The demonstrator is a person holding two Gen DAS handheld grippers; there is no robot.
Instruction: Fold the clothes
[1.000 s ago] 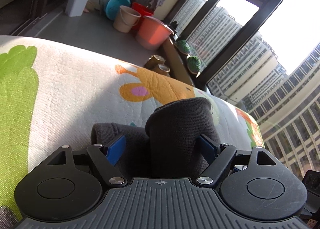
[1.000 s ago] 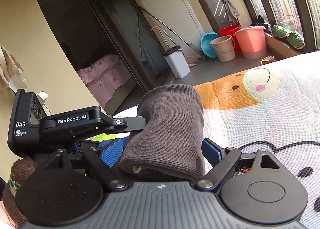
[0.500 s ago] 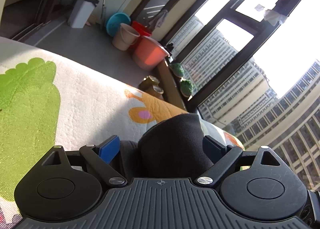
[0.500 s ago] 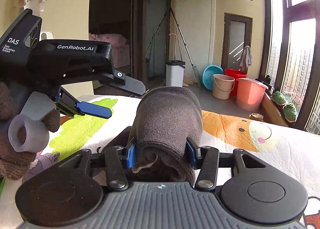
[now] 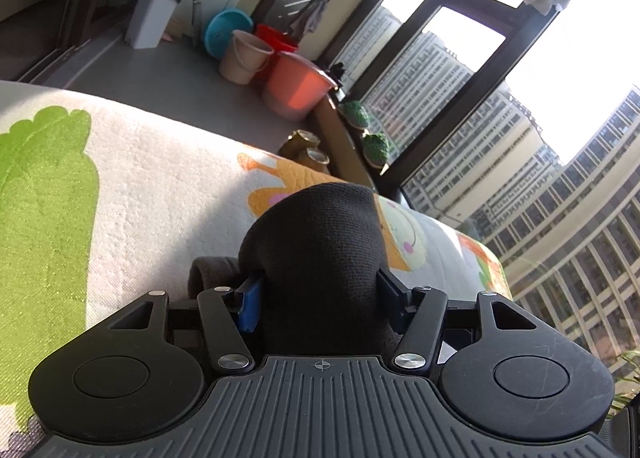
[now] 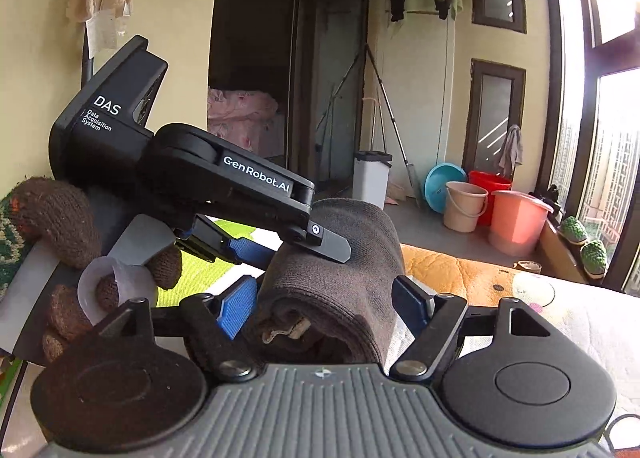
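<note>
Garment: a dark knit roll (image 5: 316,258) sits low centre in the left wrist view, lifted clear above the blanket (image 5: 152,185); in the right wrist view the same roll (image 6: 344,278) fills the centre, its loose inner end showing toward the camera.

Left gripper (image 5: 316,298): clenched on the roll, blue pads pressing both flanks. A second ago these fingers stood wide around it; they have since closed in.

Right gripper (image 6: 324,302): released. Half a second ago its pads pinched the roll tight; now they stand apart from the fabric on both sides, touching little or nothing.

What changed: the grasp has passed from right to left. In the right view the left gripper (image 6: 280,246) reaches in from the upper left, one finger lying on top of the roll.

Meaning for the task: likely a regrip in mid-fold, freeing the right tool to take another edge or tuck the loose end.

Risk: a one-sided hold on a soft roll may let it unwind.

Background: buckets (image 6: 516,217) by the window, right of frame.
</note>
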